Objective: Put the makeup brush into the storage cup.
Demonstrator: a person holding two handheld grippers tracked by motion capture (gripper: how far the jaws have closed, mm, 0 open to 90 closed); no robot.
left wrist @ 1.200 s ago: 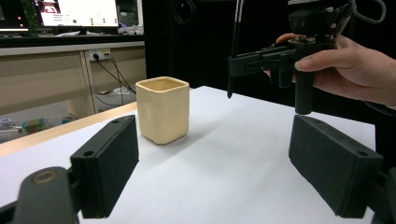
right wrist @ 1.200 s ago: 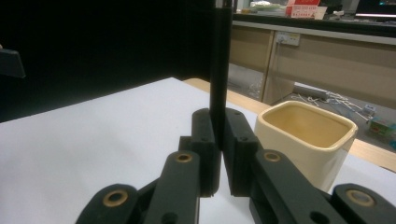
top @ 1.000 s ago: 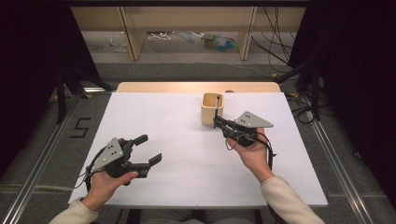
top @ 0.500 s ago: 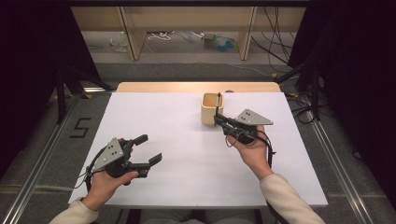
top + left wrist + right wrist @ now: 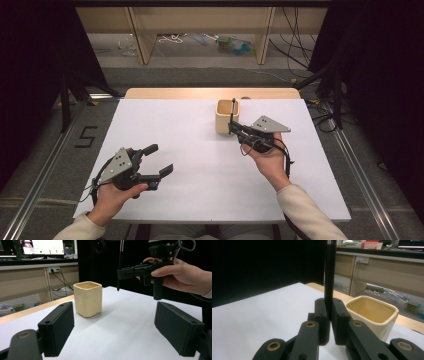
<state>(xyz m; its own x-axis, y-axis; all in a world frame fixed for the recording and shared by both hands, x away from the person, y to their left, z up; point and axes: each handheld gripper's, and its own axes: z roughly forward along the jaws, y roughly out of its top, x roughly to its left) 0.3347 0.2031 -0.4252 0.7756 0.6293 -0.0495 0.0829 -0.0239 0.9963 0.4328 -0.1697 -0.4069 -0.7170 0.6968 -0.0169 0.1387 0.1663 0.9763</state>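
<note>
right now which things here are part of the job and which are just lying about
In the job:
- black pen, upright in the right gripper
- cream cup beside it
- left gripper, open, idle

Lying about:
- cables and clutter on the floor past the white table

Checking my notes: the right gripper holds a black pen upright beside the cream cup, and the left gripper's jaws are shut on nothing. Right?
Not quite: the left gripper has its jaws wide open, as the left gripper view shows. The right gripper does clamp the black pen upright beside the cream cup.

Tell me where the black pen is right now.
In the high view the black pen stands upright, clamped in the right tongs, just right of the cream cup near the table's far edge.
</note>
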